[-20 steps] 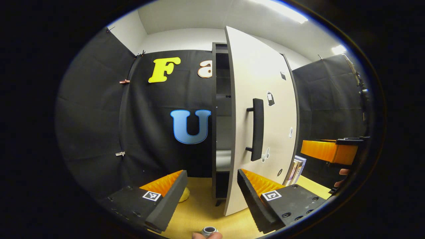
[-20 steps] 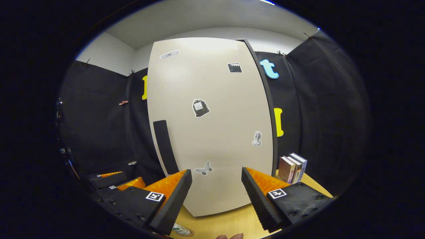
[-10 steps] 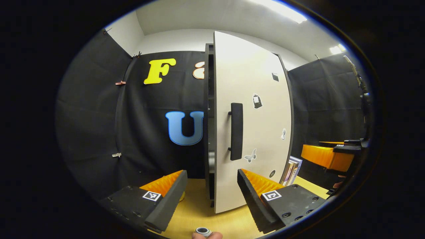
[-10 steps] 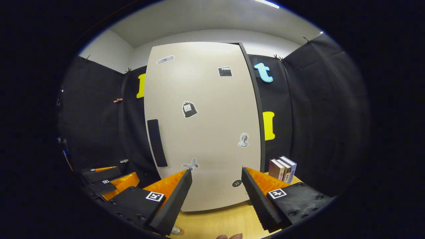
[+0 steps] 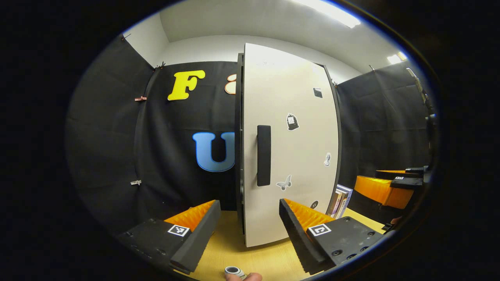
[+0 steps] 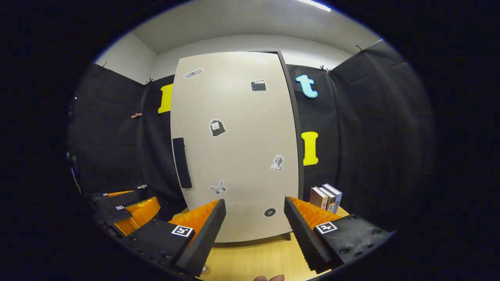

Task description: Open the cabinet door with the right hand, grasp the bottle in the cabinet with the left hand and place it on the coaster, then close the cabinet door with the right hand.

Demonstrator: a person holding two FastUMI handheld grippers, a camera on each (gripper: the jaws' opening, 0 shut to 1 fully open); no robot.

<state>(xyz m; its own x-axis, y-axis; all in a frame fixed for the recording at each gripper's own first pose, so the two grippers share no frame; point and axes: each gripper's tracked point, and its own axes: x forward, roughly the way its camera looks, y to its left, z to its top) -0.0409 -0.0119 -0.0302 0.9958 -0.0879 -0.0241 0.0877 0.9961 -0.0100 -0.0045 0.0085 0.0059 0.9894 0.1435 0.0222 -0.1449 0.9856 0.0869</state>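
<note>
Cabinet door shut or nearly so, both grippers empty

The cabinet door (image 6: 234, 148) stands ahead of the right gripper (image 6: 254, 230), whose jaws are wide with nothing between them; the left gripper (image 5: 247, 234) is wide too, the bottle's mouth (image 5: 233, 270) just below it. Risk: if the latch hasn't caught, the door may swing open.

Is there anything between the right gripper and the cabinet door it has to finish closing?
Nothing visible. The right gripper is open and faces the cabinet door with only bare tabletop between them. The books stand off to the side.
</note>
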